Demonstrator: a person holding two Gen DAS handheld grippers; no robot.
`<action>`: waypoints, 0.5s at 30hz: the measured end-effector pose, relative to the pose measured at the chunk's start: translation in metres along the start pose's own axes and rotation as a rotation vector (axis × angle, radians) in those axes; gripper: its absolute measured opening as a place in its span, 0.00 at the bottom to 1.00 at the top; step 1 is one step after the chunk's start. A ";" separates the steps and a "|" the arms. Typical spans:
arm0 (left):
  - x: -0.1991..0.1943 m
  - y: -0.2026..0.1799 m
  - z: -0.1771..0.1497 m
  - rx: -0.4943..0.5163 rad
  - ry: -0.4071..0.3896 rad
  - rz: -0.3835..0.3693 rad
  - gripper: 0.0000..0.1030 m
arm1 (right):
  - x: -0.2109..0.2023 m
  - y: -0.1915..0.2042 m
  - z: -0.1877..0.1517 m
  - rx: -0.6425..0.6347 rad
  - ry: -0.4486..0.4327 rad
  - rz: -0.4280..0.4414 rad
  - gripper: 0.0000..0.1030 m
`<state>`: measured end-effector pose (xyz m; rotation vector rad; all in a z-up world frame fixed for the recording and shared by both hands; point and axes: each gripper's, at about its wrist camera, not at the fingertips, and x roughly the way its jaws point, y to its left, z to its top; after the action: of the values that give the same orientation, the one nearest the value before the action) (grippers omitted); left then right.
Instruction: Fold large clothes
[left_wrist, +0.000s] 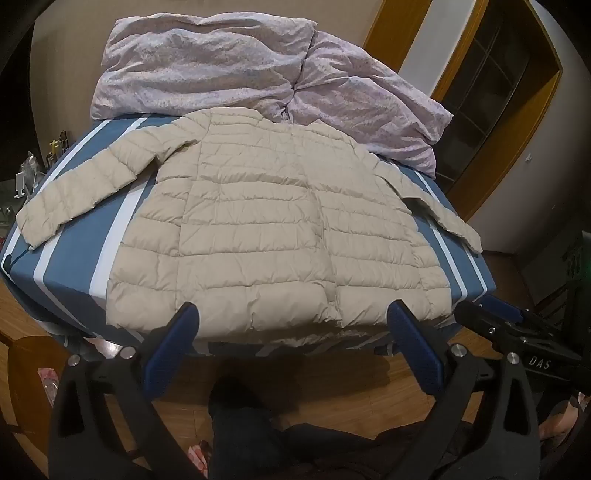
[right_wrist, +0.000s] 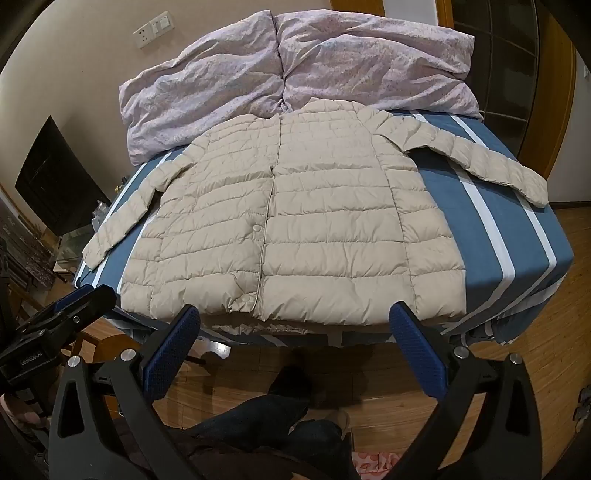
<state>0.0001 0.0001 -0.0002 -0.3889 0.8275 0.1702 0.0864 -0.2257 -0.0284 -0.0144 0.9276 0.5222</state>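
A beige quilted puffer jacket (left_wrist: 258, 229) lies flat and front-up on the bed, both sleeves spread out to the sides. It also shows in the right wrist view (right_wrist: 295, 229). My left gripper (left_wrist: 293, 317) is open and empty, held just in front of the jacket's hem, off the bed's near edge. My right gripper (right_wrist: 295, 319) is open and empty, also in front of the hem. The right gripper shows in the left wrist view (left_wrist: 517, 336) at the right. The left gripper shows in the right wrist view (right_wrist: 62, 314) at the left.
The bed has a blue sheet with white stripes (left_wrist: 70, 266). A rumpled lilac duvet (left_wrist: 221, 66) is piled at the head of the bed, touching the jacket's collar. Wooden floor (right_wrist: 535, 350) lies around the bed. A person's dark-trousered legs (right_wrist: 280, 417) are below the grippers.
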 end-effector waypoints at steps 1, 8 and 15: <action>0.000 0.000 0.000 0.000 0.000 -0.001 0.98 | 0.000 0.000 0.000 0.000 0.000 0.001 0.99; 0.000 0.000 0.000 -0.001 0.002 -0.002 0.98 | 0.001 0.000 0.000 0.001 0.000 0.002 0.99; 0.000 0.001 -0.001 -0.002 0.001 -0.003 0.98 | 0.001 0.001 0.001 0.001 0.002 0.001 0.99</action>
<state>-0.0006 0.0004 -0.0005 -0.3918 0.8276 0.1684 0.0872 -0.2244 -0.0288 -0.0131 0.9299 0.5229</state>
